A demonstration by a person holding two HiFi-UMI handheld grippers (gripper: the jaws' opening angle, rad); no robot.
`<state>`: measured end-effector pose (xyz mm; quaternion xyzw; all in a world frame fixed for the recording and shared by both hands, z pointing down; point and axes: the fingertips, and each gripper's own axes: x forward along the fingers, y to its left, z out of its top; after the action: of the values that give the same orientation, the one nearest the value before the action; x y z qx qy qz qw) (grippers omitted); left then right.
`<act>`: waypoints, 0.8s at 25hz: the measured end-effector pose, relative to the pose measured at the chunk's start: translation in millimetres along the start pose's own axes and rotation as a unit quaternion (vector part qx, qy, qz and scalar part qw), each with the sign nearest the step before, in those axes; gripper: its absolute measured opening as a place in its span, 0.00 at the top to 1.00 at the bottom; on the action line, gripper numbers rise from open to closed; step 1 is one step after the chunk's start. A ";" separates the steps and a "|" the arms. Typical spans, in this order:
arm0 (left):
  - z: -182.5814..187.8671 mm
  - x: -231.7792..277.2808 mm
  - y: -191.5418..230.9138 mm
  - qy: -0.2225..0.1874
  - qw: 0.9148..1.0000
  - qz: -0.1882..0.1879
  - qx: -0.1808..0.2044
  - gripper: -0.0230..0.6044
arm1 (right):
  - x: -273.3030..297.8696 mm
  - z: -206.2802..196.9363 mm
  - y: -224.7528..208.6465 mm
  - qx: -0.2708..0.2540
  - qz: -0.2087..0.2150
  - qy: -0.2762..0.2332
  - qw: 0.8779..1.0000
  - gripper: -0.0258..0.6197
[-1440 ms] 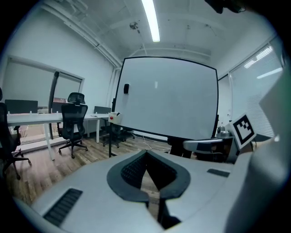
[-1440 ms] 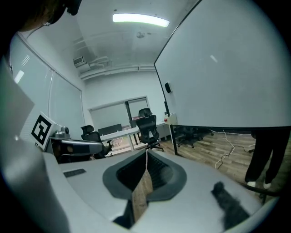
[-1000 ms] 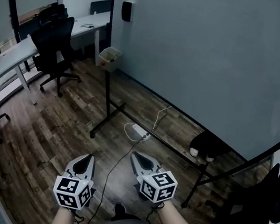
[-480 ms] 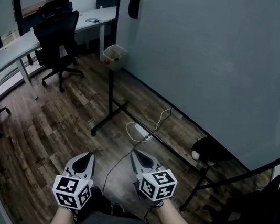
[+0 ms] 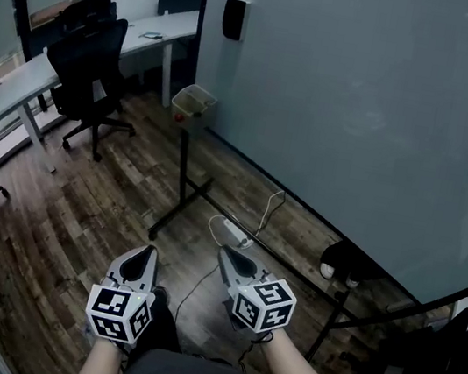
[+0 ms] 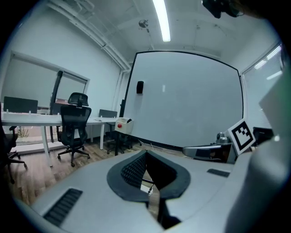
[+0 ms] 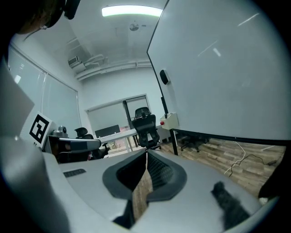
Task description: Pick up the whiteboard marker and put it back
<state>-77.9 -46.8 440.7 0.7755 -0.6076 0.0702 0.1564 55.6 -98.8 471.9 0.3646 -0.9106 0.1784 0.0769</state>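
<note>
1. Left gripper and right gripper: both are held low in front of the person, side by side, pointing toward the whiteboard. In each gripper view the two jaws meet at their tips with nothing between them. Only floor shows through the slit behind the tips.
2. Whiteboard marker: it cannot be made out with certainty in any view. The likeliest place is the small open box at the board's lower left corner, well apart from both grippers. In the left gripper view a dark stub pokes from the top of the box, above a red spot on its front.
3. Step in hand, as judged: the approach. To do it well, walk closer until the box sits directly ahead and part one gripper's jaws before reaching. Then take the marker across its barrel rather than end-on, keeping clear of the box wall.
4. Hidden or unclear:
   - the inside of the box;
   - the dark block high on the board's left edge, perhaps an eraser;
   - the dark shape on the floor beneath the board.
</note>
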 end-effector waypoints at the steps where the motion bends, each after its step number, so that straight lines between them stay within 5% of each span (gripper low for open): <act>1: 3.9 9.0 7.3 -0.001 1.000 -0.003 0.000 0.94 | 10.5 5.1 -3.9 -0.001 -0.003 -0.002 1.000 0.92; 20: 91.5 183.4 133.4 0.012 0.997 -0.073 0.015 0.94 | 195.6 111.2 -72.7 0.008 -0.081 -0.049 0.995 0.92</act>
<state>-167.8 -274.0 430.4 0.8190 -0.5466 0.0776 0.1567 -36.5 -314.5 441.5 0.4459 -0.8794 0.1610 0.0434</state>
